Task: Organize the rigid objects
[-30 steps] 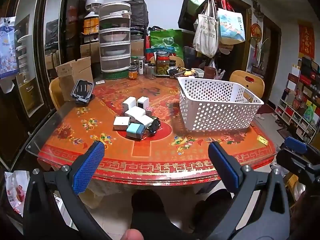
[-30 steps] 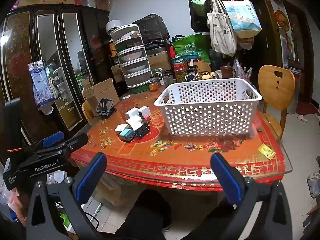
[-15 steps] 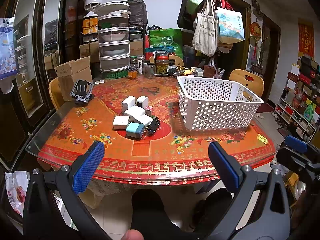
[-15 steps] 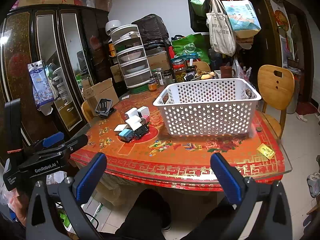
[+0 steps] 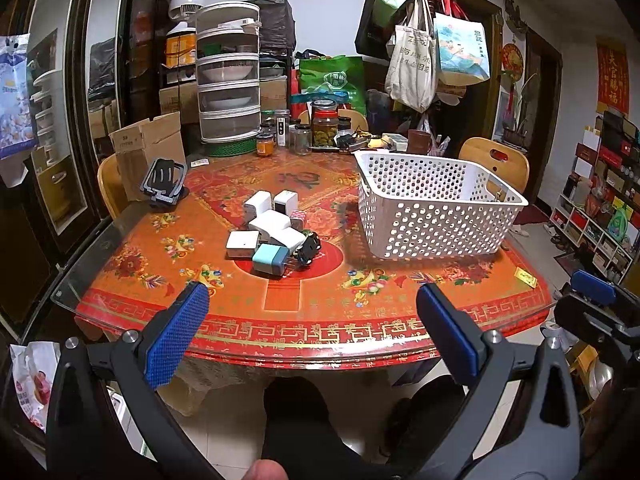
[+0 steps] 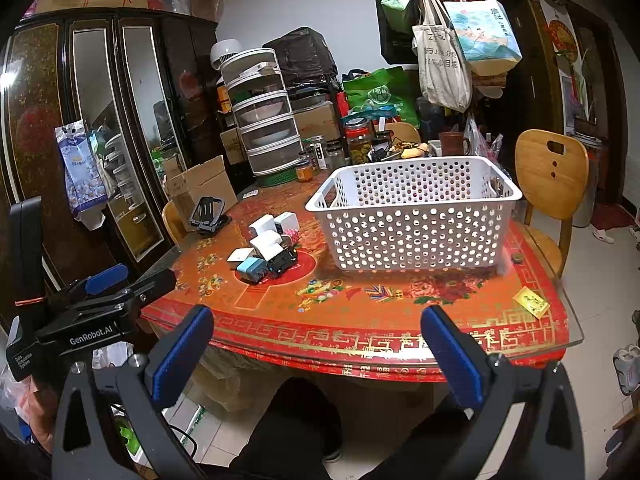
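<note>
The surface [image 5: 304, 312] is a round top under glass, patterned in red and orange. The basket [image 5: 436, 216], white and perforated, stands on it; nothing shows inside from either view. All else is placed from this basket.

To its left, well apart, a cluster of chargers [image 5: 272, 228] sits tight together near the centre of the surface: several white blocks, a teal one [image 5: 270, 259] at the near edge, and a black one [image 5: 307, 246] on the side nearest the basket. Further left of the basket, past the chargers, a black stand [image 5: 165, 180] rests by the surface's edge. Behind the basket, jars [image 5: 324, 128] and a stack of drawers [image 5: 228, 80] crowd the far side. Near the basket's near right corner lies a small yellow card [image 6: 531, 301].

The left gripper [image 5: 312, 320] hangs off the near edge of the surface, jaws wide, holding nothing. The right gripper [image 6: 316, 336] hangs likewise before the near edge, in front of the basket, jaws wide and empty.
</note>
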Available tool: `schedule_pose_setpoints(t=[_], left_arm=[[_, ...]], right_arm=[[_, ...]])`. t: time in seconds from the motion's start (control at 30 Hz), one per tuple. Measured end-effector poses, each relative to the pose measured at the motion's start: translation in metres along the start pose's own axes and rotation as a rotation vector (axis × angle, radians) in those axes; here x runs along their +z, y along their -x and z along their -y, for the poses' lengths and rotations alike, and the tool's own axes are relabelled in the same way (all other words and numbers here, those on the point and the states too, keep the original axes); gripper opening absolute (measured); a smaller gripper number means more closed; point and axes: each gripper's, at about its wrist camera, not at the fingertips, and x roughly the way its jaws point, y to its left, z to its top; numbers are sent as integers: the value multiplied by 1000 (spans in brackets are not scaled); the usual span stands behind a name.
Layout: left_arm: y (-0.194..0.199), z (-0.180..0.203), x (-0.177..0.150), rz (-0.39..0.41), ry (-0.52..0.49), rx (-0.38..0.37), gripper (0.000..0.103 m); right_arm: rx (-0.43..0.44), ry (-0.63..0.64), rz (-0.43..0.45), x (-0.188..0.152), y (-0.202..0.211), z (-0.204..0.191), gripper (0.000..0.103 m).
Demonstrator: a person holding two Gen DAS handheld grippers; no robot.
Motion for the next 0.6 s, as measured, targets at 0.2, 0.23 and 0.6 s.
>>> schedule_pose_setpoints(t=[0.2, 0.23, 0.6], left_arm=[[0, 0, 0, 0, 0, 1, 102], [0, 0, 0, -1, 0, 1, 102], [-3, 0, -2, -4, 1, 4, 102]], right_arm=[[0, 0, -1, 0, 0, 0, 103], [0, 0, -1, 0, 1, 0, 103], [1, -2, -6, -3, -2, 3, 103]])
